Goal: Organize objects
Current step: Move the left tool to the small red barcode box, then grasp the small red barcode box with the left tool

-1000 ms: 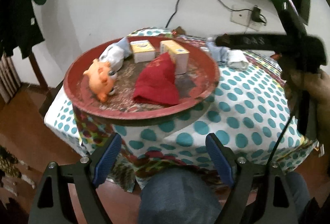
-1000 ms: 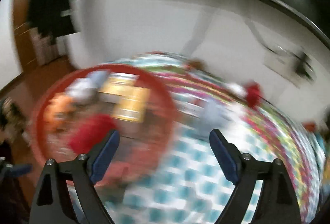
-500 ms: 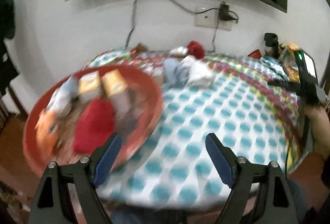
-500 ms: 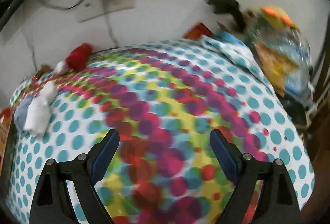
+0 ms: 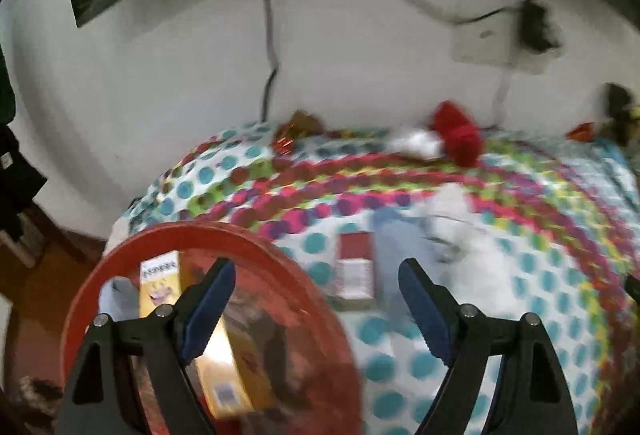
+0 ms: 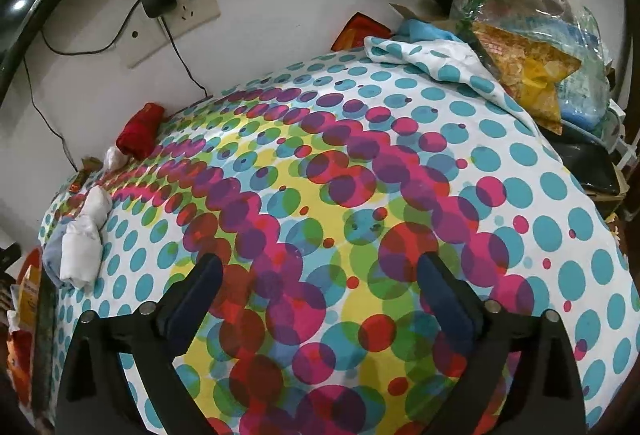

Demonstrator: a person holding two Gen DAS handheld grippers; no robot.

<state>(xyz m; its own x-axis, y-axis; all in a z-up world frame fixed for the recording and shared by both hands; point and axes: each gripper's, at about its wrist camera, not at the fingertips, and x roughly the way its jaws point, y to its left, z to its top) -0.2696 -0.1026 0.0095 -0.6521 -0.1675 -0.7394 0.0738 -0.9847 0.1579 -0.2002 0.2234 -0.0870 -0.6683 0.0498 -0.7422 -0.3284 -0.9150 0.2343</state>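
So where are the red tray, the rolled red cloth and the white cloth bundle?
red tray [image 5: 256,241]: left wrist view, far rim.
rolled red cloth [image 6: 141,129]: right wrist view, its middle.
white cloth bundle [image 6: 82,251]: right wrist view, its middle.

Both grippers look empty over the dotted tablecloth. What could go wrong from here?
The round red tray appears to overhang the table edge, so a bump from the open left gripper could tip it. The small red-and-white box lies close beside the white rolled cloth; a grab might catch both. The right gripper, jaws opening, is over bare cloth.

both tools: black frames, blue pads, silver screws
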